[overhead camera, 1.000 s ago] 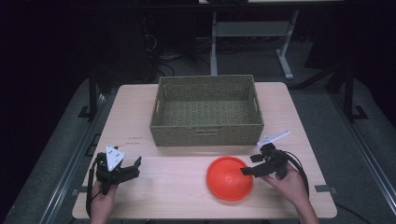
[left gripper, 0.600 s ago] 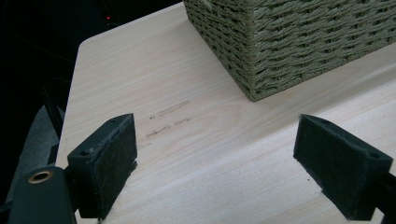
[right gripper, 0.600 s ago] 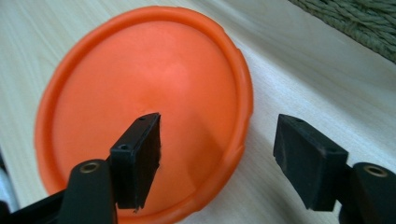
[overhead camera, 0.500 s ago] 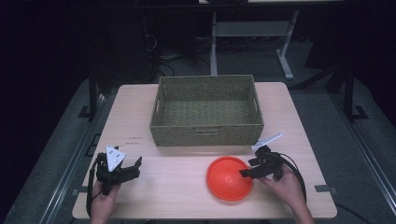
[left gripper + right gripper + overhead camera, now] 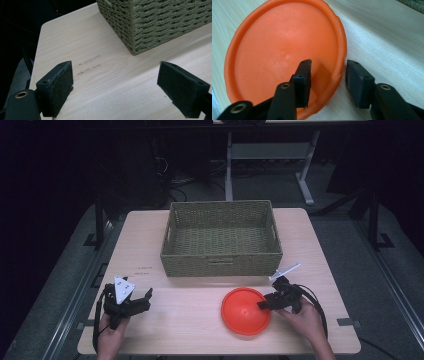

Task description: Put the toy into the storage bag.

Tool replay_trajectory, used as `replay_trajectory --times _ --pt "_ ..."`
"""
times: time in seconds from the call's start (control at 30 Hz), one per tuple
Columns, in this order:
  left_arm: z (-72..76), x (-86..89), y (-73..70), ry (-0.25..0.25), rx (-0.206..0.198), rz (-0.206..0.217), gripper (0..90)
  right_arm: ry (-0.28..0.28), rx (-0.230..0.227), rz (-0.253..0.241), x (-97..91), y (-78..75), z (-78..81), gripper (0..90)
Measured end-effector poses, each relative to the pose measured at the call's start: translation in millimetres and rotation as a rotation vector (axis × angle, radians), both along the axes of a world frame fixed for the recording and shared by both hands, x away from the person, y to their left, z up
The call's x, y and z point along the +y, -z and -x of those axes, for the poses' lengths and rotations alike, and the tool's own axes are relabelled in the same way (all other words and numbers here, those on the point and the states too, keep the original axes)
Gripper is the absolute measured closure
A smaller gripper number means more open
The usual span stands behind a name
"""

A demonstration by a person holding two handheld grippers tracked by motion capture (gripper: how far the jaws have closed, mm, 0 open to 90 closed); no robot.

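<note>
Your right gripper straddles the rim of the round orange plastic plate lying on the pale wooden tabletop before the woven green basket; its fingers have just been closing, not yet pinching. Your left gripper rests with fingers spread, holding nothing.

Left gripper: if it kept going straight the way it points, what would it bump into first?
Probably the near corner of the woven basket. The left gripper hangs open over bare table and aims roughly at that corner.
</note>
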State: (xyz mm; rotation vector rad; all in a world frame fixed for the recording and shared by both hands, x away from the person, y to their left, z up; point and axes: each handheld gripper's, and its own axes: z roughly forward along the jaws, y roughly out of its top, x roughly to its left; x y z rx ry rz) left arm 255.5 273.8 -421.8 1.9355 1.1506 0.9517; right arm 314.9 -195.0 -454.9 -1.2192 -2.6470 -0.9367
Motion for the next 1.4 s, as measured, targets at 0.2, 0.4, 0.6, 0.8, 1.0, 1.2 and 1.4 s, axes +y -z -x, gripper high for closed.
replay_trajectory --times 0.2,0.4,0.6,0.8,1.0,1.2,1.4 --pt "0.2 -0.1 0.2 0.001 -0.002 0.001 12.9 -0.007 0.004 -0.010 -0.1 0.4 0.1 61.6" --pt "0.4 -0.2 0.1 0.003 -0.006 -0.003 12.9 0.007 -0.007 -0.036 -3.8 -3.9 1.5 70.1" --pt "0.5 0.3 -0.1 -0.003 -0.005 -0.002 12.9 0.004 -0.017 -0.064 -6.7 -7.6 2.4 74.3" --pt "0.9 -0.1 0.8 -0.009 0.002 0.004 12.9 0.014 -0.018 -0.131 -11.8 -16.5 6.7 79.7" --pt "1.2 -1.2 0.7 -0.002 -0.005 -0.007 12.9 0.003 -0.046 -0.152 -8.6 -29.4 9.8 81.3" --pt "0.7 -0.8 0.6 -0.003 -0.005 0.000 12.9 -0.012 -0.073 -0.153 -2.9 -45.3 11.5 81.7" --pt "1.1 -0.4 0.7 -0.002 -0.004 -0.004 12.9 -0.032 -0.082 -0.158 -2.5 -57.2 12.5 81.8"
